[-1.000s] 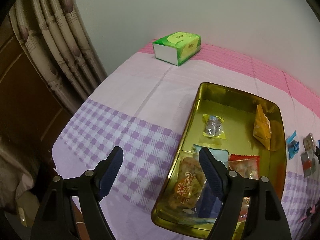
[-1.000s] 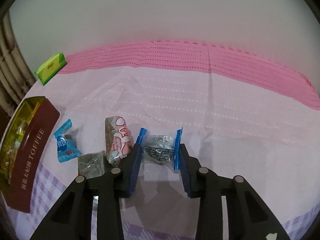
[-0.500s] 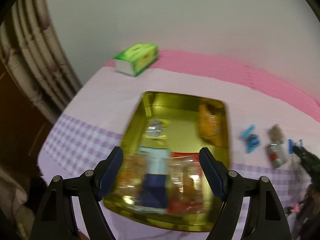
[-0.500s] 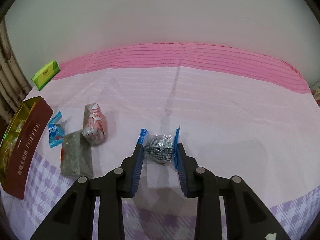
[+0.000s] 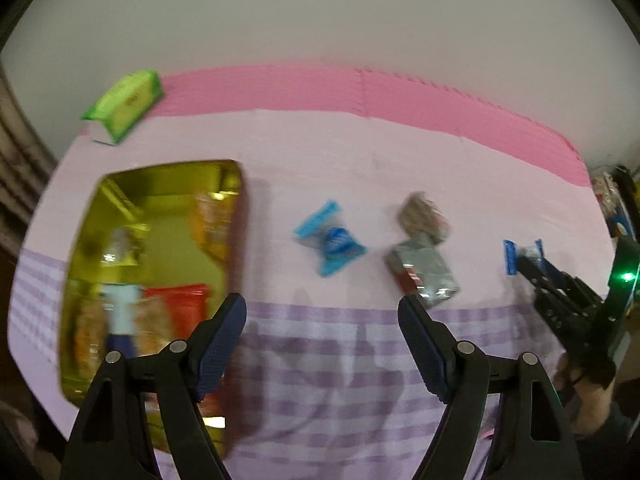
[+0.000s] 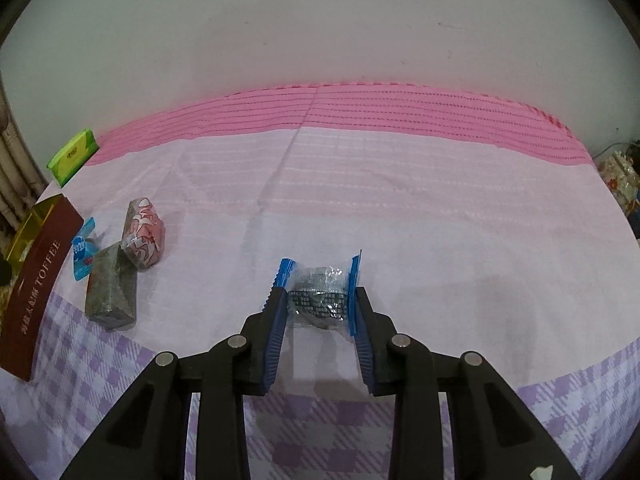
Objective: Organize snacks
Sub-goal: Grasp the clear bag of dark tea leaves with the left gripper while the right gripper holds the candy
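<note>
My right gripper is shut on a clear blue-edged snack packet, held just above the cloth; it also shows at the right of the left wrist view. My left gripper is open and empty over the checked cloth. Beyond it lie a blue candy, a grey packet and a pink-patterned packet. The gold tin holding several snacks sits at the left. In the right wrist view the pink packet, grey packet, blue candy and tin wall lie left.
A green tissue box stands at the table's far left corner, also in the right wrist view. A white wall runs behind the pink strip of cloth. Curtains hang at the far left. Clutter sits beyond the table's right edge.
My left gripper has swung right, from over the tin to facing the loose snacks. My right gripper has lifted the clear packet slightly and drawn back to the right.
</note>
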`<state>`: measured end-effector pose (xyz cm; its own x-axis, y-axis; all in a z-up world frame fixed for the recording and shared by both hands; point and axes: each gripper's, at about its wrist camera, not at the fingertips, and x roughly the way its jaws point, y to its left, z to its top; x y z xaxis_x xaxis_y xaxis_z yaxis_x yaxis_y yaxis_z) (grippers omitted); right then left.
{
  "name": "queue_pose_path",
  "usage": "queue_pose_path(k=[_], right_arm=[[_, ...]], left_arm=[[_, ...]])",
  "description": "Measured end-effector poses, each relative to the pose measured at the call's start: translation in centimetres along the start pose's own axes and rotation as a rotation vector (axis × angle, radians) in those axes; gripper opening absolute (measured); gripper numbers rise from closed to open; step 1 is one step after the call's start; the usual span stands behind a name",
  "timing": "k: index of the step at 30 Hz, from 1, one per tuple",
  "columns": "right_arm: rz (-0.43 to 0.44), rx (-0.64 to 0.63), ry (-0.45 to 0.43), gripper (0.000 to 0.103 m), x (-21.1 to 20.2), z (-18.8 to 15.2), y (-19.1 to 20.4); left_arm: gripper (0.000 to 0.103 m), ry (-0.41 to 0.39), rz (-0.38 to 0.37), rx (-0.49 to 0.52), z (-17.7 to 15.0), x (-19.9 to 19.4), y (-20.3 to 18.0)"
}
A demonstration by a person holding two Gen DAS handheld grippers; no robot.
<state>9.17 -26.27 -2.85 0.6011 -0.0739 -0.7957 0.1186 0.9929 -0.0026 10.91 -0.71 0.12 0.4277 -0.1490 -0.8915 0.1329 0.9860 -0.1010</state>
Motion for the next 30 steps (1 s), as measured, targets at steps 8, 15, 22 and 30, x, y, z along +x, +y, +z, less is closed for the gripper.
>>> queue_pose_path(k=[8,15,22,30], right_arm=[[0.003,0.016,-0.011,0.029,0.2,-0.4,-0.3],[-0.006,0.007,-0.009,0.03,0.2,-0.4,-0.2],[-0.005,0.01,-0.009,0.031,0.2,-0.4,-0.2],[-0.001,0.011,-0.009,0.032,0.1,-0.5,-0.3]], left_arm=[[0.078,0.038,-0.043,-0.018,1.9,3.1,-3.8],[0.078,0.051,-0.017,-0.032,2.8,5.8,-6.3],[0.067,0.106,-0.011,-0.077,3.3,8.5,-6.9],[0.038,0.115,-0.016,-0.03,2.9,8.5,-6.6]])
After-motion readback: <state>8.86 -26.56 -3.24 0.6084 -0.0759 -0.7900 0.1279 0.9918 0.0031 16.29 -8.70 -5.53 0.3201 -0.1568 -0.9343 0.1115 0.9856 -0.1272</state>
